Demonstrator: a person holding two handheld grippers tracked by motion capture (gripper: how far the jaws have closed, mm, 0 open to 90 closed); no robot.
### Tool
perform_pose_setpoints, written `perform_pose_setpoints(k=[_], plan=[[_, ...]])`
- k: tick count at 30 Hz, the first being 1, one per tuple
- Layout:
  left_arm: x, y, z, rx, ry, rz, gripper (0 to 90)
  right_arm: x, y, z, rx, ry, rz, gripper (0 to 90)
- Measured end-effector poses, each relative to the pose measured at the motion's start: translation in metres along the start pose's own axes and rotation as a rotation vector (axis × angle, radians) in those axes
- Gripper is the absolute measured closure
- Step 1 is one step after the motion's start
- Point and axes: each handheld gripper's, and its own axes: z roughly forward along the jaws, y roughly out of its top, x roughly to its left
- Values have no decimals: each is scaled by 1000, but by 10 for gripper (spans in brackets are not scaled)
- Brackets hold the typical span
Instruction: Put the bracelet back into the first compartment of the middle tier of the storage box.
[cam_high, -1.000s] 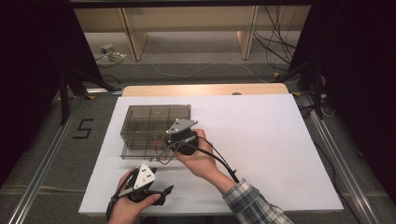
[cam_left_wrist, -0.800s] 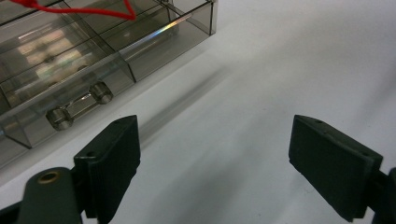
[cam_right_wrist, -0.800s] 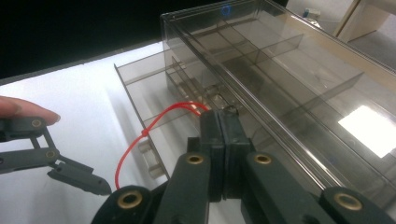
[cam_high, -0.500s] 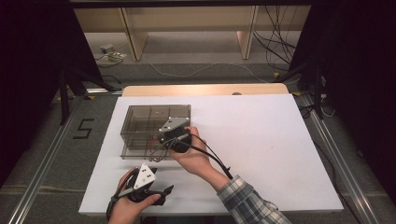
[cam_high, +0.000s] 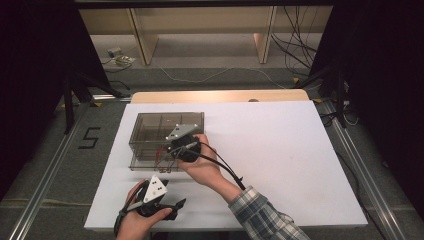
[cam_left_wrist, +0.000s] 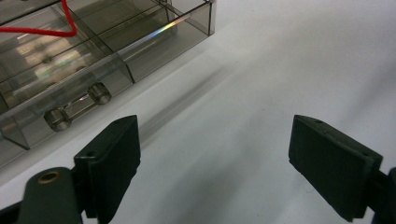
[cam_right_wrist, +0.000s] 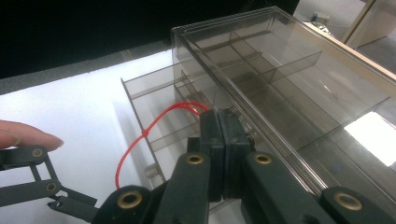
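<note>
A smoky clear drawer box stands on the white sheet. Its lower drawer is pulled out toward the table's front, and the bar handle faces my left gripper. My right gripper hovers at the box's front. Its jaws are pressed together, and a red cord runs into the pads and loops down over the drawer. The same cord crosses the drawer's compartments. My left gripper rests near the front edge, open, with bare sheet between its jaws.
The white sheet extends wide to the right of the box. A wooden strip borders its far edge. Metal rails flank the table, and cables lie on the floor beyond.
My right gripper has shifted a little to the left along the box's front. The left gripper has stayed where it was.
</note>
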Motion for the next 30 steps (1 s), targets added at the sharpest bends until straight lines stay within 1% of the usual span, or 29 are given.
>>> perform_pose_setpoints(k=[14, 17, 30], plan=[[-1, 0, 0, -1, 0, 0, 168, 2, 6, 6, 2, 5, -4, 900], [-1, 0, 0, 1, -2, 1, 168, 3, 8, 8, -1, 4, -12, 900], [-1, 0, 0, 0, -4, 3, 168, 5, 15, 21, 9, 15, -22, 900]])
